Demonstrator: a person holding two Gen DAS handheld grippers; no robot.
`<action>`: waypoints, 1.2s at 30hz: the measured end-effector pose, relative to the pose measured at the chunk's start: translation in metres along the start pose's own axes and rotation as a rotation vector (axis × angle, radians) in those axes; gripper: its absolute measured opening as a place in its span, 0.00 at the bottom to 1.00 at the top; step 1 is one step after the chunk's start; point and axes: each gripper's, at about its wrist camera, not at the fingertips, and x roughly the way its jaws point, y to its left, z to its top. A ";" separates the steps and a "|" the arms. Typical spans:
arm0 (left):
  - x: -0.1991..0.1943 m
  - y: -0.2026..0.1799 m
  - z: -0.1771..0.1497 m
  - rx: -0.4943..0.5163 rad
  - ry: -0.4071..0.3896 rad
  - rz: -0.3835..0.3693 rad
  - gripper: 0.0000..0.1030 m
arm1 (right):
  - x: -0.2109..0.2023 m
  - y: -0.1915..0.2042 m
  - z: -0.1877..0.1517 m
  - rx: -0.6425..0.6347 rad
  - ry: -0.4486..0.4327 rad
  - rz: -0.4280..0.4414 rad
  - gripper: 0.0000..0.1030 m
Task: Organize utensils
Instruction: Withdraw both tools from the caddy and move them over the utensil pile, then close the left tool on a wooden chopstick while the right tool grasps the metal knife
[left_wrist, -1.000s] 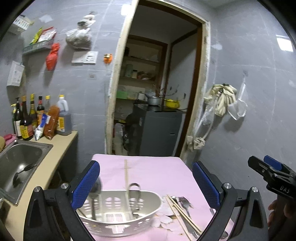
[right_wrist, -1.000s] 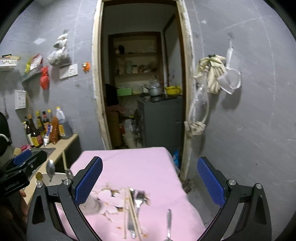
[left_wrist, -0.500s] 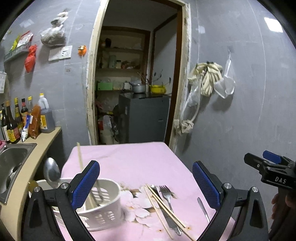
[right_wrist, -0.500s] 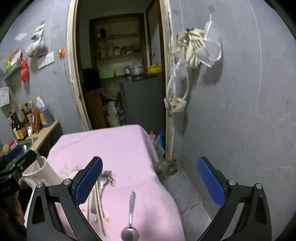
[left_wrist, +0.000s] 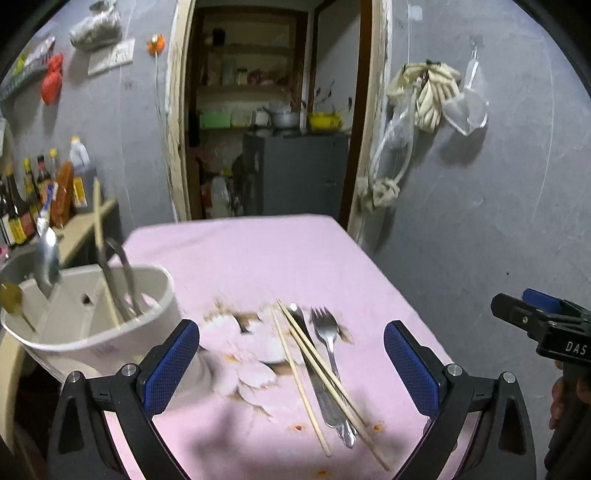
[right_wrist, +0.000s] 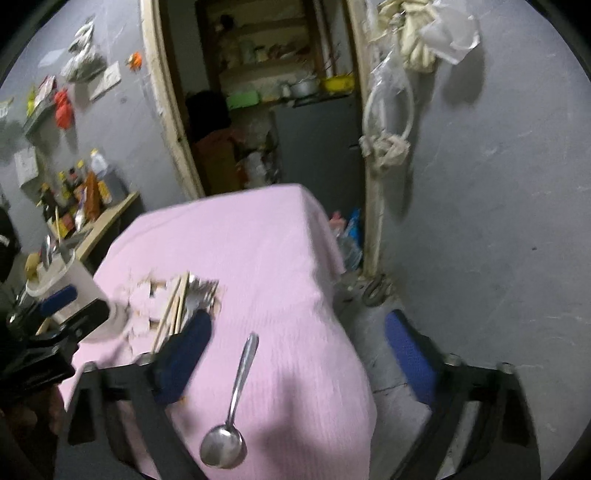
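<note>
The left gripper (left_wrist: 291, 363) was spread wide and empty above the pink cloth (left_wrist: 258, 258). The right gripper (right_wrist: 297, 352) was also apart with nothing pinched, its jaws having just been closing; the spoon (right_wrist: 232, 402) lay on the cloth between them, pads clear of it.

Task items: the spoon sat alone at lower centre of the right view, bowl toward the camera. A fork (left_wrist: 327, 343), a knife (left_wrist: 314, 369) and chopsticks (left_wrist: 317, 373) lay crossed in a heap at lower centre of the left view. The white caddy (left_wrist: 92, 332) at left of that frame already held some utensils.

Step in hand, as judged: the right gripper taking the spoon. The handle was thin and flat on soft cloth, so the pads should straddle mid-handle, come low and square across it, and close firmly; a grip near the bowl would likely tip. The heap would call for one piece at a time, topmost chopsticks first.

Views compared: only the left view showed the caddy's inside and the heap in order. Only the right view showed the spoon and the cloth's near edge, which fell away just right of it. The right view was blurred.
</note>
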 end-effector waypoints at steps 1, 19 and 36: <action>0.006 -0.002 -0.004 0.005 0.016 -0.001 0.98 | 0.006 0.000 -0.004 -0.006 0.018 0.015 0.70; 0.089 0.009 -0.027 -0.049 0.223 0.043 0.39 | 0.087 0.021 -0.038 -0.072 0.162 0.249 0.29; 0.123 0.016 -0.024 -0.119 0.322 0.028 0.26 | 0.103 0.022 -0.029 -0.036 0.237 0.298 0.05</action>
